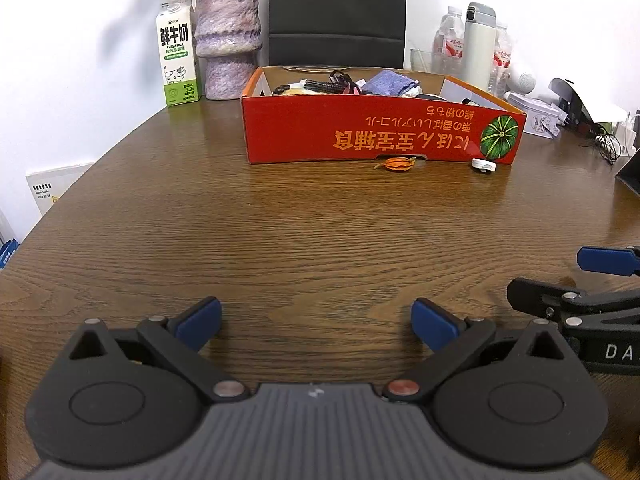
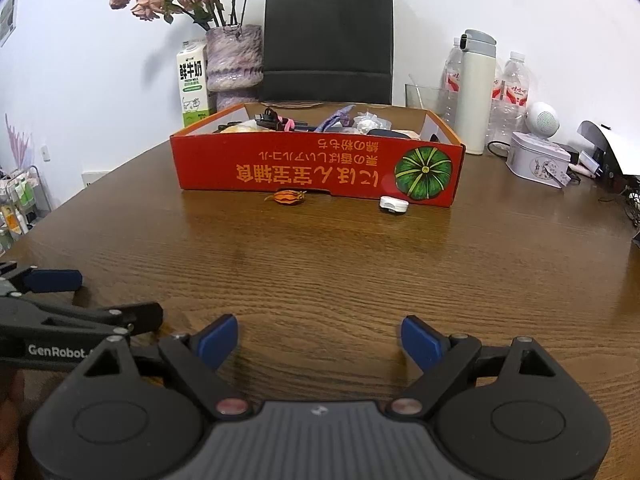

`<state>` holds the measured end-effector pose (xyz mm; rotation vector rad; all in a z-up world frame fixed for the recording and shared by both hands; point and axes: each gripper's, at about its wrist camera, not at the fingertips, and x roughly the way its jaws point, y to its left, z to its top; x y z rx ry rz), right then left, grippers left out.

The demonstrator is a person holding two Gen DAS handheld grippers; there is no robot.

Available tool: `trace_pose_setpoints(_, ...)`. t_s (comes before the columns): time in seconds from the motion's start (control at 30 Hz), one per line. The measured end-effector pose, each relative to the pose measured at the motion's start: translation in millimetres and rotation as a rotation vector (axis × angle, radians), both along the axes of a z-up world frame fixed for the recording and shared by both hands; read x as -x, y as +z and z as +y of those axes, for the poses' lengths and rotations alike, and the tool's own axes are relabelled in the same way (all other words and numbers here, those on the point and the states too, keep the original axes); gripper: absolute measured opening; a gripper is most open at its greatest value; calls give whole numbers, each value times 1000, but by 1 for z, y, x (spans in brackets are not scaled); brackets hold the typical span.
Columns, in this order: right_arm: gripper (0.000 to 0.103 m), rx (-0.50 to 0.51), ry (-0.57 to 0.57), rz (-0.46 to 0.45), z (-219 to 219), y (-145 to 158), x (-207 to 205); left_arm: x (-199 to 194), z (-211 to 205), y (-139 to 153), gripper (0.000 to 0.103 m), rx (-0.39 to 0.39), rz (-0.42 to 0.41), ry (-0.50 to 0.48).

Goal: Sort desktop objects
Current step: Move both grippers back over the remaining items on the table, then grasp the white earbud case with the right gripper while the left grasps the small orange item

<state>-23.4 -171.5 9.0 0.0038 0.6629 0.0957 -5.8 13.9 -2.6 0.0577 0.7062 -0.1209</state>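
Note:
A red cardboard box (image 1: pixel 360 136) (image 2: pixel 312 170) with a pumpkin print stands at the far middle of the wooden table, holding a purple cloth (image 1: pixel 390 82), black items and other small things. In front of its wall lie an orange dried husk fruit (image 1: pixel 396 164) (image 2: pixel 288 197) and a small white round object (image 1: pixel 483 165) (image 2: pixel 394 204). My left gripper (image 1: pixel 316 322) hovers open over bare wood near the front edge, nothing between its blue pads. My right gripper (image 2: pixel 319 340) is open too, beside it and empty. Each gripper shows at the edge of the other's view.
Behind the box stand a milk carton (image 1: pixel 178 54), a purple vase (image 1: pixel 228 40) with dried roses, a black paper bag (image 2: pixel 328 40), a white flask (image 2: pixel 476 92), water bottles (image 2: pixel 514 92), a white tin (image 2: pixel 538 158), and cables (image 1: pixel 608 144) at far right.

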Motion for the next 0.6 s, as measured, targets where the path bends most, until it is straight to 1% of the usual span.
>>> trace_pose_setpoints(0.37, 88, -51, -8, -16, -7, 0, 1, 0, 0, 0, 103, 0, -1, 6)
trace_pose_setpoints(0.4, 88, -56, -10, -18, -8, 1, 1, -1, 1, 2, 103, 4, -12, 14)
trace_pose_setpoints(0.5, 86, -68, 12, -16, -12, 3, -2, -2, 10, 13, 102, 66, -106, 15)
trace_pose_setpoints(0.53, 84, -73, 26, -17, -14, 5, -5, -5, 12, 17, 102, 70, -119, 12)
trace_pose_setpoints(0.6, 82, -73, 29, -35, -18, 13, -14, -19, 9, 24, 98, 53, -136, -14)
